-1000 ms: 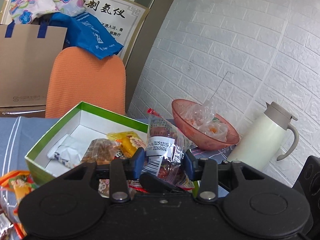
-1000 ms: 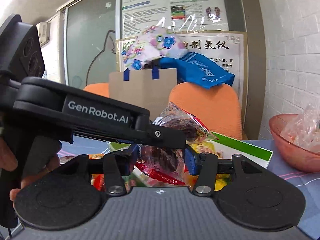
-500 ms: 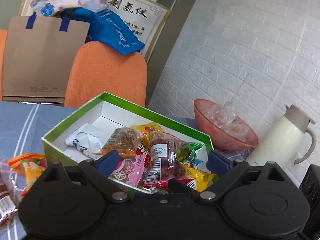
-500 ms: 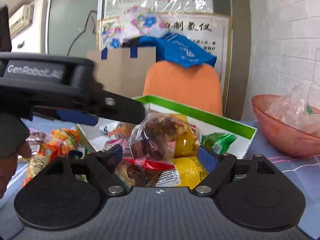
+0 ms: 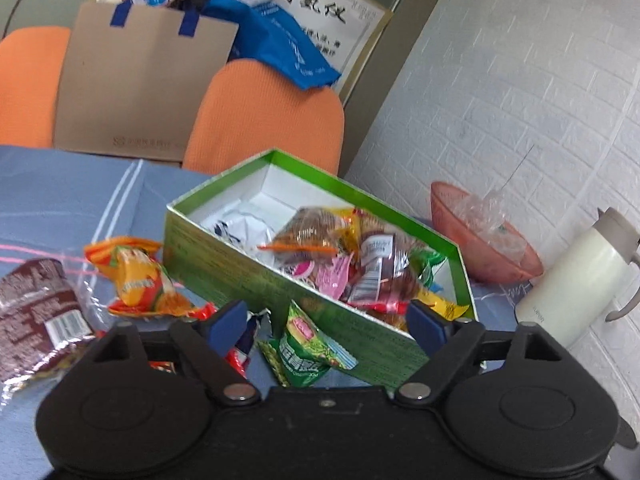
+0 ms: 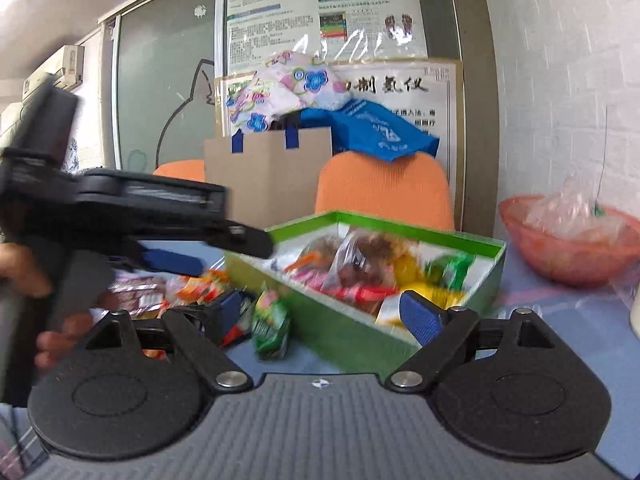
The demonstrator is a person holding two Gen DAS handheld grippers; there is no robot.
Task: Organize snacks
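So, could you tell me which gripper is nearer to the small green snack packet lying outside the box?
Left. The left gripper hangs open right over the green snack packet; the right gripper, also open, sits slightly farther back.

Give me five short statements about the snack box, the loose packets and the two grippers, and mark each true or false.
1. The green box holds several snack packets. True.
2. The left gripper grips a packet. False: its jaws are wide open and hold nothing.
3. A green packet lies on the cloth outside the box. True.
4. The white jug stands inside the box. False: it stands beside the pink bowl.
5. The right gripper is shut. False: open.
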